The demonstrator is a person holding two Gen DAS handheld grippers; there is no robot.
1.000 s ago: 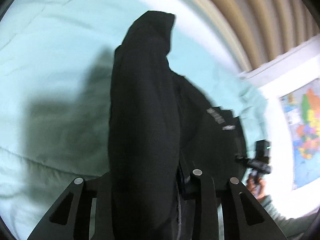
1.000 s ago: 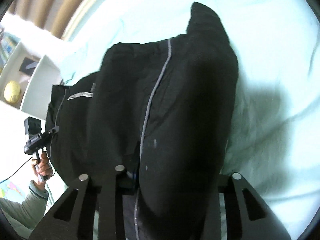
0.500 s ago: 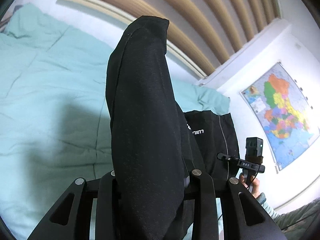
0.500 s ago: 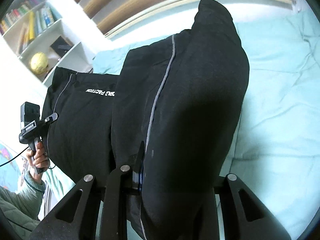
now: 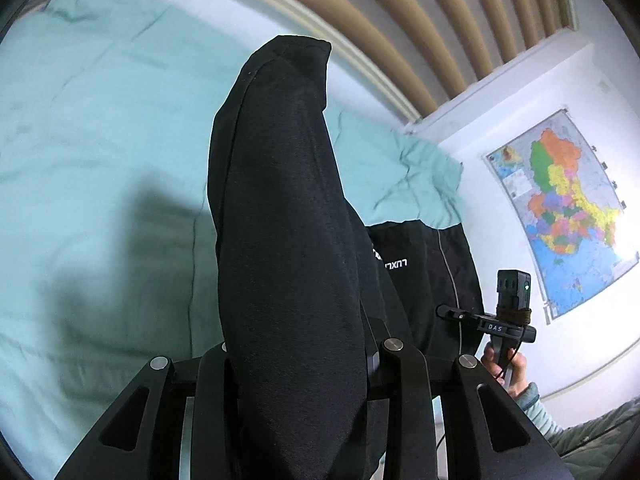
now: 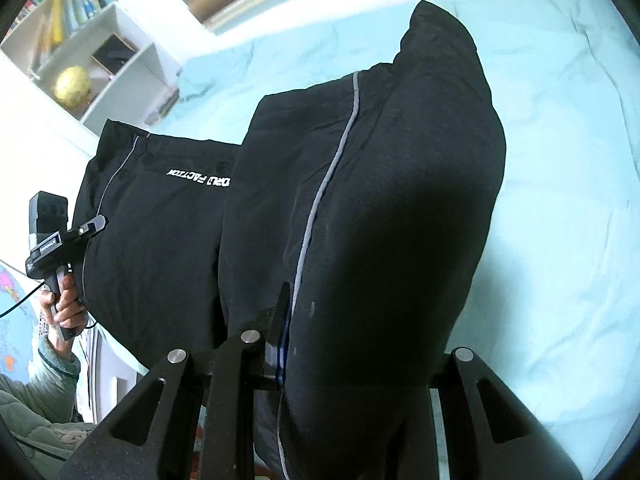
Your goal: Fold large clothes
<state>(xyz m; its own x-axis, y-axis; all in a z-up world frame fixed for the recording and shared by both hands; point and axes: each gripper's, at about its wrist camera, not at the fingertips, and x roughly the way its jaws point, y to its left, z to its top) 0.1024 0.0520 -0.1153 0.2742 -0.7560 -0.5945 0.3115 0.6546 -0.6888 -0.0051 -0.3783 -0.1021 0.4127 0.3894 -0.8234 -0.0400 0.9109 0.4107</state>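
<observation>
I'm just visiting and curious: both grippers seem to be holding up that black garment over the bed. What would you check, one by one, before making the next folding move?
1. Left gripper has cloth clamped: ok, the black garment sits bunched between its fingers.
2. Right gripper has cloth clamped: ok; its jaws have just been closing, with fabric between them.
3. Garment hangs between the two grippers without twisting: cannot tell, bunched folds hide most of it.
4. Landing spot free: ok, the teal bedspread shows bare beside the garment.
5. Lower edge off the bed: cannot tell, it is hidden.
6. Grippers apart from each other: ok, each shows off to the side in the other's view.
</observation>
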